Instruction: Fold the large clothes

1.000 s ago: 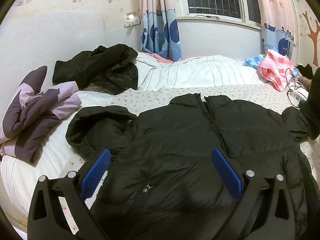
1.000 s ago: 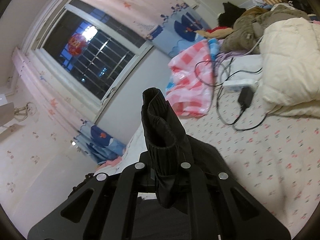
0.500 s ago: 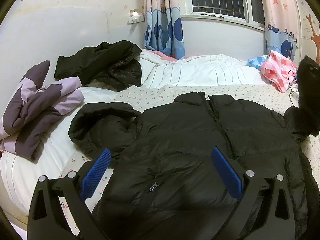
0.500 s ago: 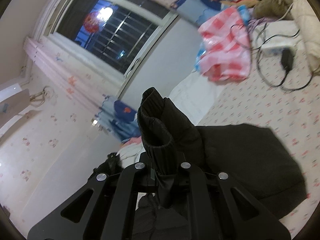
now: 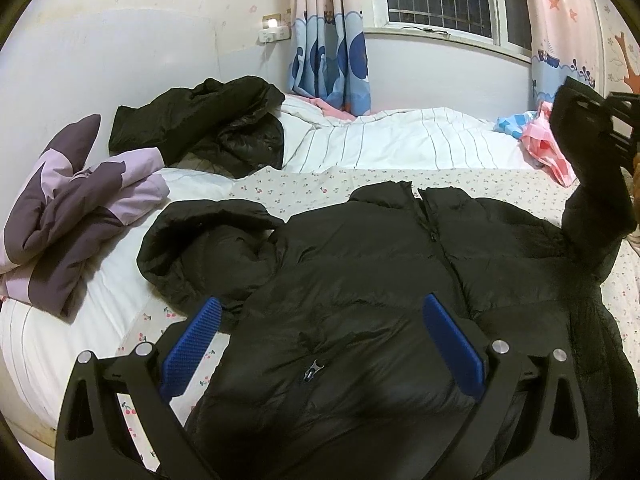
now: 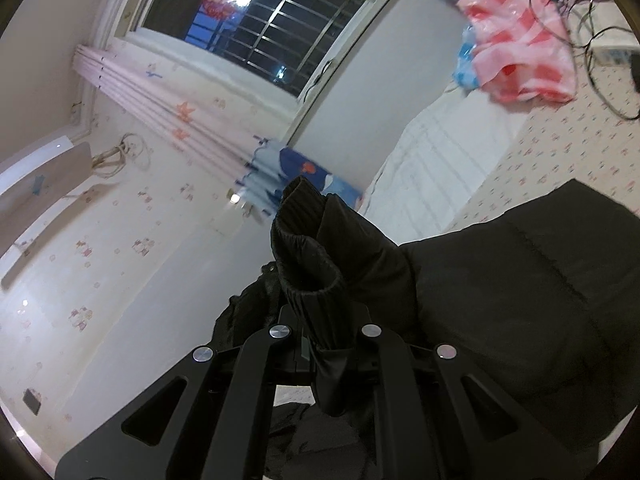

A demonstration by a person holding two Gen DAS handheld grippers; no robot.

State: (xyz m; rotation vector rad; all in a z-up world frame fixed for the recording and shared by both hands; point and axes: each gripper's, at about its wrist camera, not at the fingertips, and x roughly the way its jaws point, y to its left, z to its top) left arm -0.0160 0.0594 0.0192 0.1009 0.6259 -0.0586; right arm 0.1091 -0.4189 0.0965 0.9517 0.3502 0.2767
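A large black puffer jacket (image 5: 380,280) lies front-up on the bed, hood (image 5: 208,248) spread to its left. My left gripper (image 5: 320,340) is open with blue pads (image 5: 192,344) and hovers just above the jacket's lower front near the zipper pull (image 5: 311,370). My right gripper (image 6: 324,344) is shut on the jacket's right sleeve cuff (image 6: 308,252) and holds it lifted above the bed. In the left wrist view the raised sleeve (image 5: 588,168) and right gripper (image 5: 616,120) stand at the far right.
A second black jacket (image 5: 208,120) and a purple-and-lilac garment (image 5: 72,200) lie at the bed's left. A white striped duvet (image 5: 400,140) lies behind. A pink checked bag (image 6: 520,52) and cables (image 6: 600,40) lie at the right. Walls, curtains and a window stand beyond.
My right gripper has lifted the sleeve cuff higher and swung it leftward over the jacket. My left gripper has moved slightly and stays open.
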